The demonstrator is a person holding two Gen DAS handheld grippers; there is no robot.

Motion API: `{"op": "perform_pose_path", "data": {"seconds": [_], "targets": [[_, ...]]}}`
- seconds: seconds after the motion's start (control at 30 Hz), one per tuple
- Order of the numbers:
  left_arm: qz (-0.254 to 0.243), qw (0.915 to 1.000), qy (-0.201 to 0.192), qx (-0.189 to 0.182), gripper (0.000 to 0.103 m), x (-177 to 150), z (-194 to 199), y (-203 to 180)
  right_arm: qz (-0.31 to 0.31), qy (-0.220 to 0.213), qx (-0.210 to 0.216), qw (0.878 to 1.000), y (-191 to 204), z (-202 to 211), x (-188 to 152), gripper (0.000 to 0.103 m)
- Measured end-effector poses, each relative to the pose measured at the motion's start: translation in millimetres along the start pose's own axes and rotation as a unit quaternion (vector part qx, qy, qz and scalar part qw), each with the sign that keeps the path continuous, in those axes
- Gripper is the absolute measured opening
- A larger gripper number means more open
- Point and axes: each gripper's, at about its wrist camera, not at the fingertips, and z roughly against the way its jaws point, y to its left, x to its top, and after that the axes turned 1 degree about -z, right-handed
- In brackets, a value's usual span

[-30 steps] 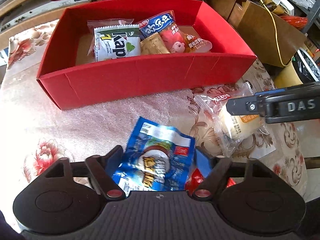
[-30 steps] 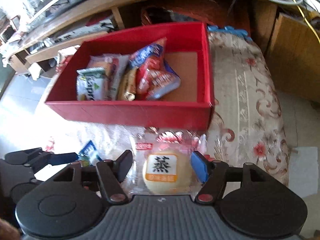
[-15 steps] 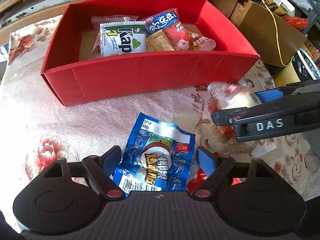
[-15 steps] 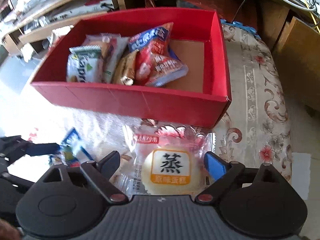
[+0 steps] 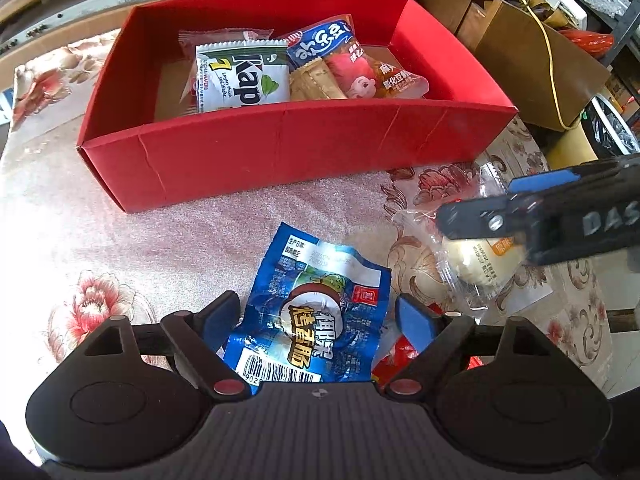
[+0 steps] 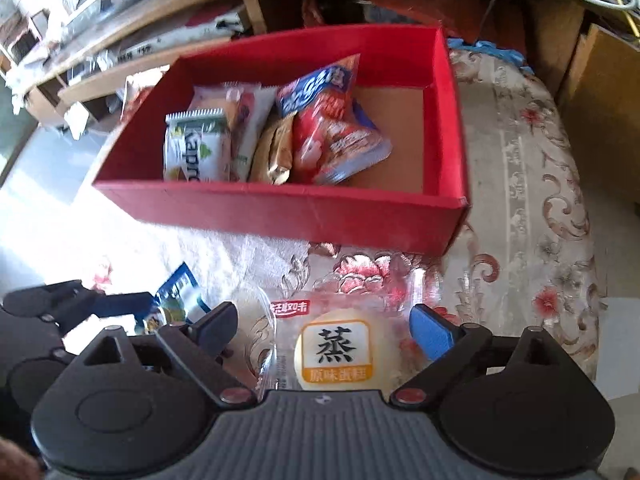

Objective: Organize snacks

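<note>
A red box (image 5: 280, 148) (image 6: 280, 208) stands on the floral cloth and holds a white Kapri wafer pack (image 5: 240, 76), a tan pack (image 5: 316, 84) and a blue-and-red snack bag (image 5: 352, 64). In front of it a blue packet (image 5: 320, 280) (image 6: 180, 292) lies flat between the fingers of my left gripper (image 5: 318, 314), which is open and not pressing it. A clear-wrapped steamed cake (image 6: 340, 348) (image 5: 476, 264) lies between the spread fingers of my right gripper (image 6: 324, 326), also open. A red wrapper (image 5: 394, 360) peeks out under the left gripper.
The box's right half shows bare brown floor (image 6: 400, 136). A cardboard carton (image 5: 540, 60) with a yellow cable stands beyond the table's right side. Wooden shelving with clutter (image 6: 120, 52) runs behind the box. The cloth drops off at the right edge (image 6: 592, 280).
Both grippers' jaws have spread wider. The right fingers, close against the cake packet before, now stand clear of it; the left fingers have drawn away from the blue packet. Both packets lie on the cloth.
</note>
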Motion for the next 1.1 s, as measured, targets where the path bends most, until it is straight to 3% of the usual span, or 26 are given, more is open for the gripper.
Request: {"op": "perform_pose_path", "data": {"seconds": [0.13, 0.37, 0.4, 0.5, 0.77, 0.83, 0.9, 1.1], "targets": [[0.002, 1.0, 0.0, -0.006, 0.089, -1, 1, 4, -0.006, -0.004, -0.006, 1.0, -5, 3, 3, 0.086], [-0.011, 0.9999, 0.0, 0.0, 0.093, -3, -1, 0, 0.033, 0.037, -0.041, 0.998, 10, -33, 3, 0.085], [-0.011, 0.9999, 0.0, -0.001, 0.093, -3, -2, -1, 0.036, 0.044, -0.043, 0.997, 12, -39, 3, 0.09], [-0.013, 0.9999, -0.001, -0.003, 0.094, -2, -3, -1, 0.047, 0.039, -0.045, 0.997, 18, -42, 1, 0.097], [-0.031, 0.9995, -0.001, -0.002, 0.095, -3, -5, -3, 0.057, 0.025, -0.044, 0.997, 23, -41, -10, 0.096], [-0.021, 0.9998, -0.005, -0.002, 0.083, -2, -3, 1, 0.051, 0.022, -0.049, 0.997, 19, -37, -11, 0.08], [-0.004, 0.9999, -0.01, -0.008, 0.078, -1, 1, 8, 0.041, 0.017, -0.058, 0.997, 15, -33, -12, 0.068], [0.008, 0.9998, -0.015, 0.007, 0.077, -5, 5, 10, 0.029, 0.003, -0.068, 0.997, 9, -17, -14, 0.061]]}}
